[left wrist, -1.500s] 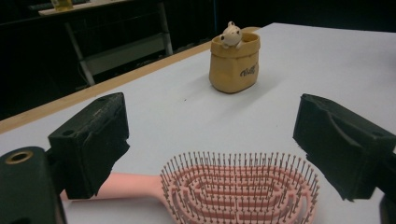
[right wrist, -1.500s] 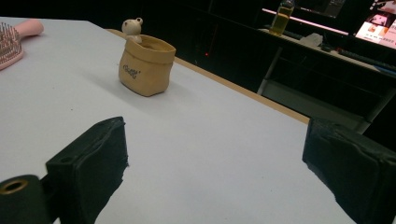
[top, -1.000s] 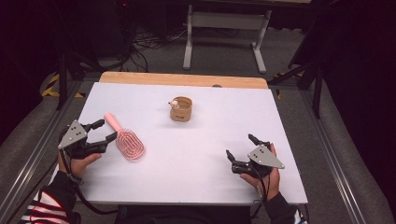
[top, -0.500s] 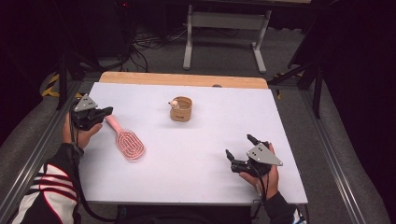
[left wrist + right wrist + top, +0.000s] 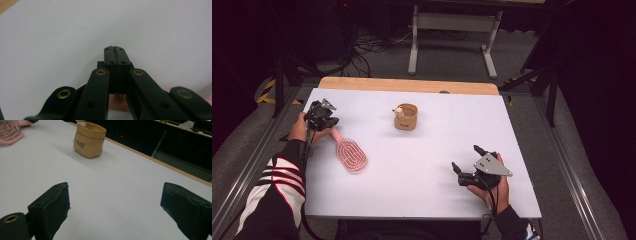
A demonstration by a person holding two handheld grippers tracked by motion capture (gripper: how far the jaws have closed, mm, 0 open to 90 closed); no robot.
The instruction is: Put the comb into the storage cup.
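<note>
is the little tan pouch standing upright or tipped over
Upright. The tan pouch sits flat on its base on the white table with its open mouth facing up, seen in the right gripper view.

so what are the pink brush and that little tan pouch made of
The pink brush looks like moulded plastic with a matte finish: one even pink, with open ribs across the head. The tan pouch seems soft, perhaps washable paper or faux leather: rolled rim, slightly slumped sides, dull surface with small print. Neither is certain.

Lab: white table point(image 5: 422, 165), floor cables point(image 5: 372, 42), dark surroundings.
</note>
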